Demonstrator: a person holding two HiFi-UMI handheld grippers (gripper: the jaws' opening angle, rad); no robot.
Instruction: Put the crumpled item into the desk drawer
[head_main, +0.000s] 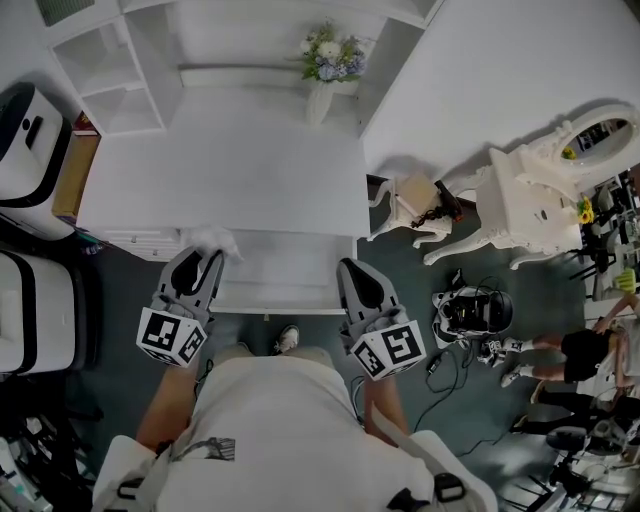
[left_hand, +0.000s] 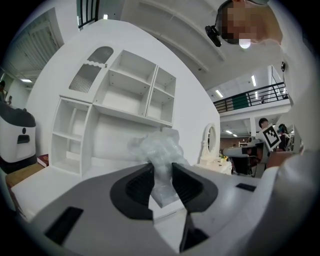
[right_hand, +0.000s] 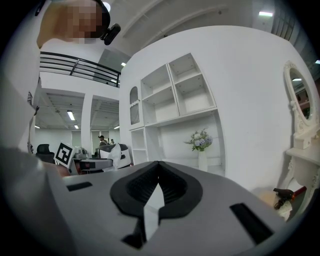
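Observation:
A crumpled, whitish clear plastic item (left_hand: 159, 150) sits pinched between the dark pads of my left gripper (left_hand: 162, 176). In the head view this gripper (head_main: 207, 258) hangs over the left front corner of the white desk (head_main: 230, 180), and the crumpled item (head_main: 213, 239) pokes out past its tips. The desk drawer (head_main: 285, 303) stands pulled out under the desk's front edge, between the two grippers. My right gripper (head_main: 351, 270) is at the drawer's right end, shut with nothing in it; its pads (right_hand: 170, 182) meet at the tips in the right gripper view.
White shelves and a vase of flowers (head_main: 331, 62) stand at the desk's back. A white and black machine (head_main: 30, 140) is at the left. To the right are a small stool (head_main: 413, 203), an ornate white vanity (head_main: 535, 195), a headset with cables (head_main: 470, 310) on the floor, and a person (head_main: 575, 350).

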